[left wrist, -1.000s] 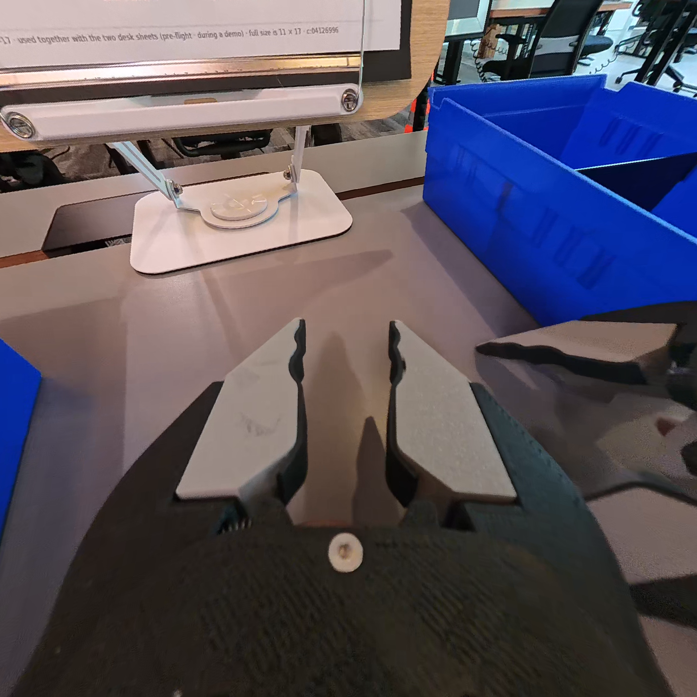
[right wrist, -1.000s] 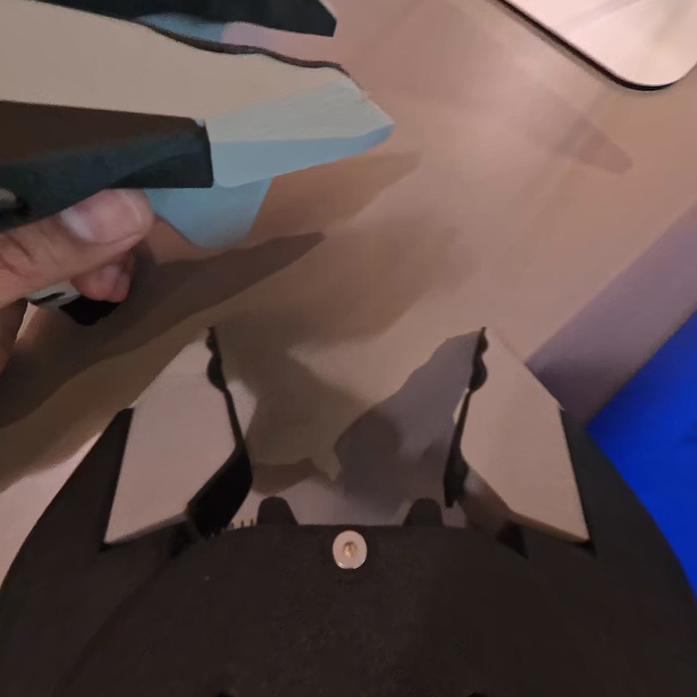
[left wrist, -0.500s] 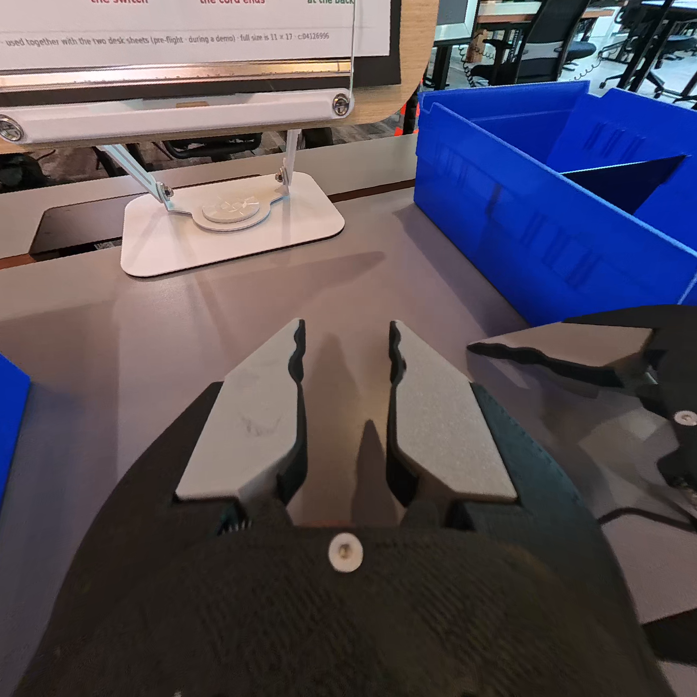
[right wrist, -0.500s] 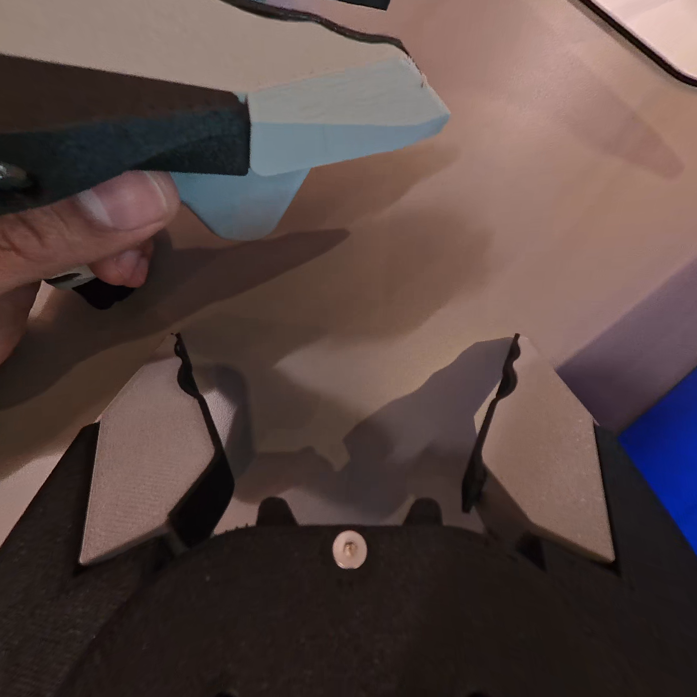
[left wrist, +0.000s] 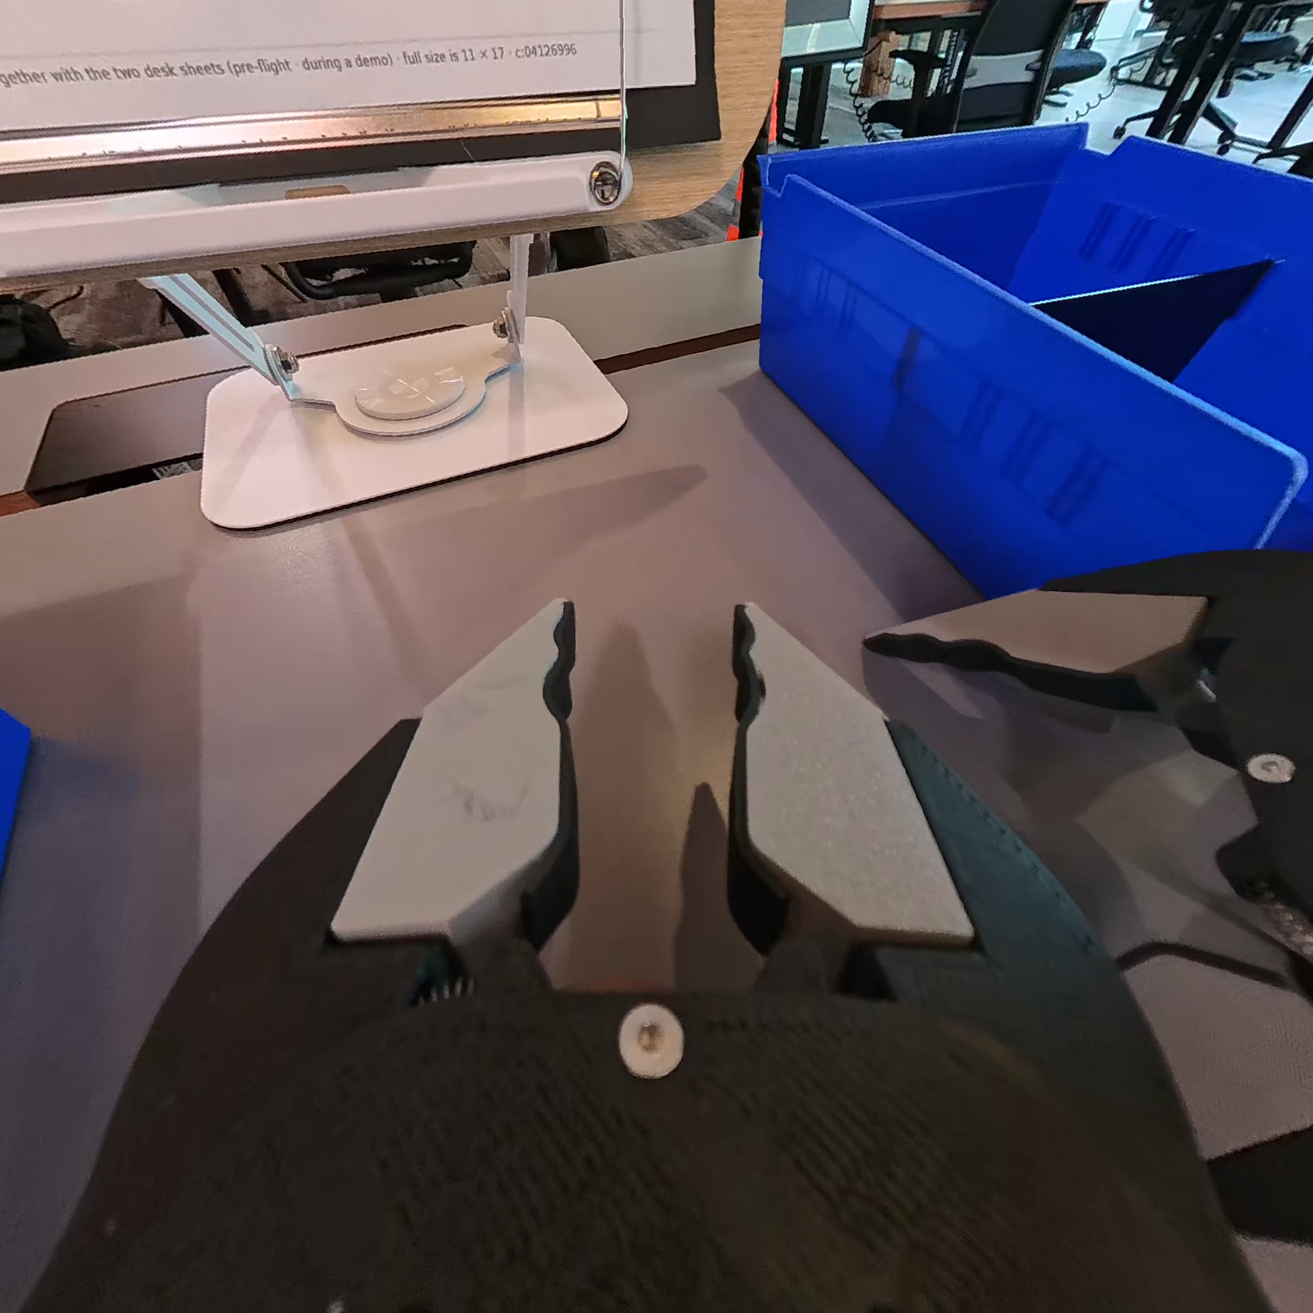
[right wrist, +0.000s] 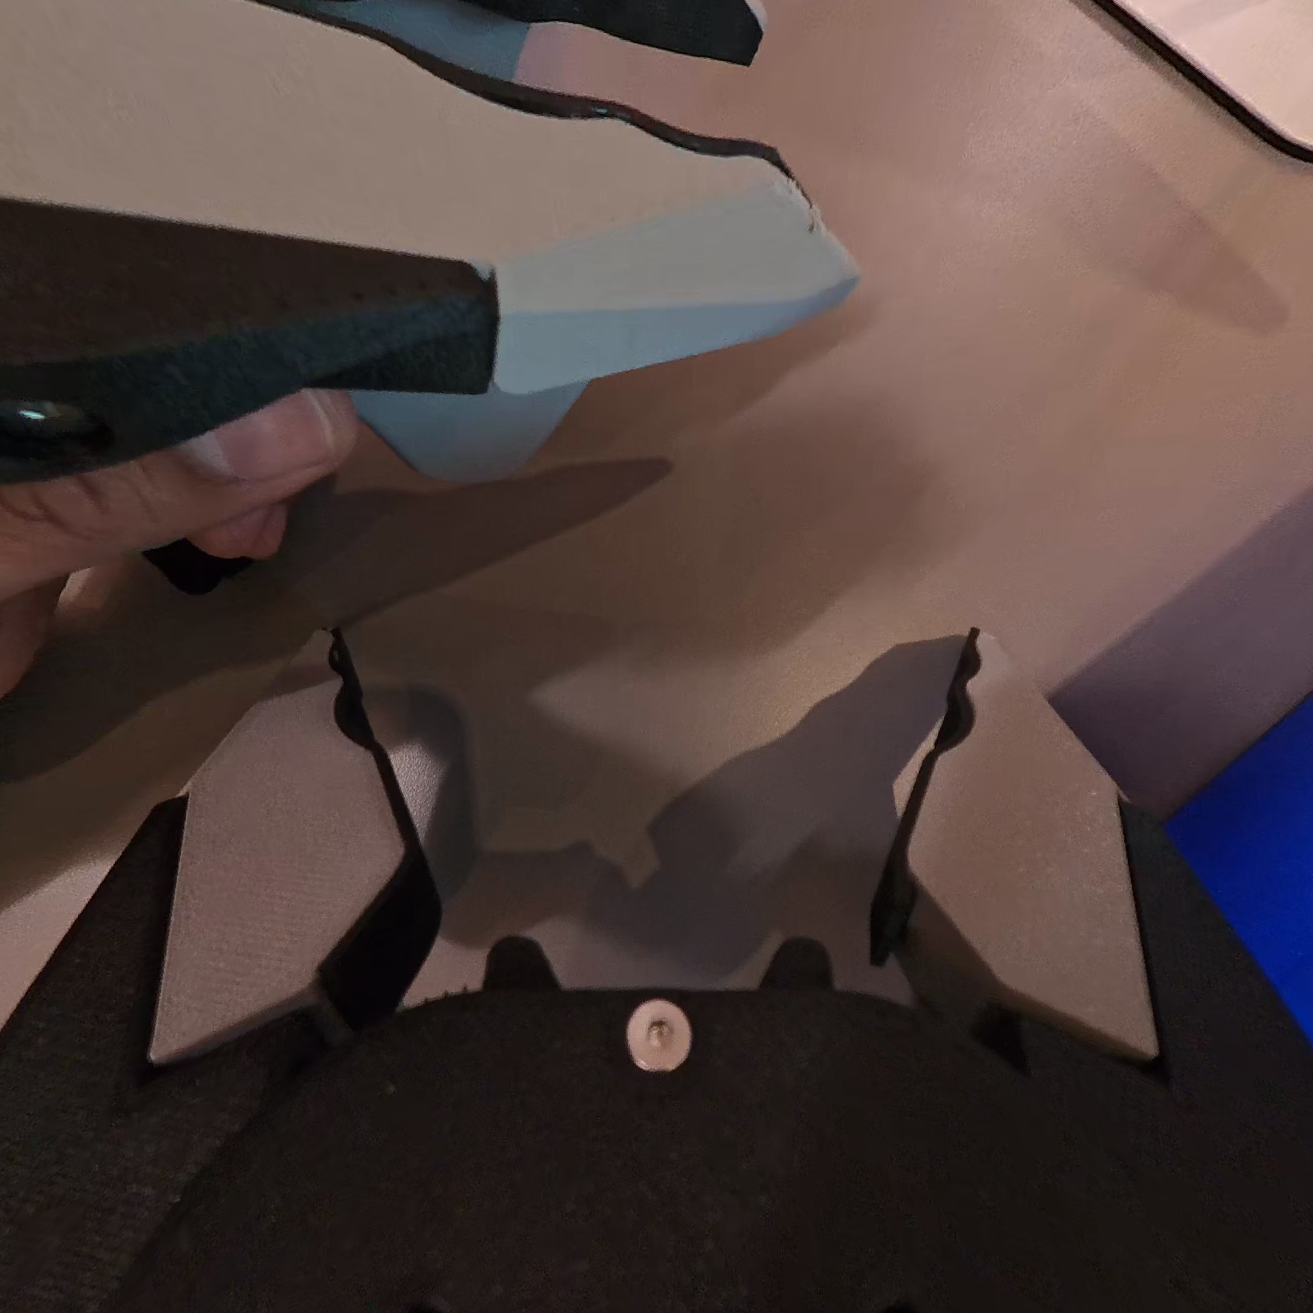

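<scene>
My left gripper (left wrist: 650, 625) hovers low over the bare grey table (left wrist: 426, 604). Its jaws stand a narrow gap apart with nothing between them. My right gripper (right wrist: 654, 639) is wide open and empty, also low over the table. It shows in the left wrist view (left wrist: 1051, 654) at the right, pointing left, close beside the left gripper. The left gripper shows in the right wrist view (right wrist: 675, 298) at the upper left, held by a person's hand (right wrist: 213, 490). Neither gripper touches anything.
A large blue bin (left wrist: 995, 412) with a divider stands at the right, its side also in the right wrist view (right wrist: 1257, 867). A white stand base (left wrist: 426, 462) holds a board with a printed sheet (left wrist: 355, 71) at the back. A blue edge (left wrist: 11, 781) shows at far left. There is about 9 centimeters between the tips of the two grippers.
My right gripper has opened wider and has come a little closer to the left gripper. The left gripper's gap is unchanged and it has barely moved.
</scene>
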`<state>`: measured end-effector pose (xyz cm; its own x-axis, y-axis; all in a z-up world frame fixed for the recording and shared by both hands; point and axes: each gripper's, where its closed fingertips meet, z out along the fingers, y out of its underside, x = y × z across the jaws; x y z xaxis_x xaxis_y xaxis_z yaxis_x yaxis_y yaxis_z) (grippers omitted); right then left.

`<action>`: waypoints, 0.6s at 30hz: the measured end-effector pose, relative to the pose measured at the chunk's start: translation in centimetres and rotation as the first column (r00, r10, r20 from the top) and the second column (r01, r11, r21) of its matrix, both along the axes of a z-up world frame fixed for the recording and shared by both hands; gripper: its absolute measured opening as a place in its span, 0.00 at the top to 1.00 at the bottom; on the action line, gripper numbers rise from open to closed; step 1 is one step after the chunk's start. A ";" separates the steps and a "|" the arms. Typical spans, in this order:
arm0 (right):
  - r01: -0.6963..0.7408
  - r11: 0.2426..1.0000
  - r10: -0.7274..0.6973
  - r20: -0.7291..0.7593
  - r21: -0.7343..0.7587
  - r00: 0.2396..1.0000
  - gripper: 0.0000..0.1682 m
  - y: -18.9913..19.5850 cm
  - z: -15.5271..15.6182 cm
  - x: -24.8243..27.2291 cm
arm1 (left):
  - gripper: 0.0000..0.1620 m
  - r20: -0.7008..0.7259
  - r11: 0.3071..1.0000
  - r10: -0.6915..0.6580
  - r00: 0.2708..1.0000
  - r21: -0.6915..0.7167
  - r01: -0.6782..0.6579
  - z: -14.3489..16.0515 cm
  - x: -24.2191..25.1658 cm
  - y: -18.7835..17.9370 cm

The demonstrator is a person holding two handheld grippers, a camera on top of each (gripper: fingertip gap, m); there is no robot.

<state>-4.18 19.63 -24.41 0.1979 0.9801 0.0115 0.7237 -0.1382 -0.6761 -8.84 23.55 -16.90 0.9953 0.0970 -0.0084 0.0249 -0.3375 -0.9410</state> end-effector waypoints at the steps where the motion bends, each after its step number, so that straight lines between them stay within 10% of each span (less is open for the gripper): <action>1: 0.000 1.000 0.000 0.000 0.000 1.000 0.07 0.0 0.0 0.0 | 0.73 -0.001 1.000 -0.002 1.000 0.000 0.002 0.0 0.0 0.0; 18: 0.000 1.000 0.000 0.000 0.000 1.000 0.07 0.0 0.0 0.0 | 0.66 -0.025 1.000 0.018 1.000 0.011 -0.017 0.2 -0.2 0.0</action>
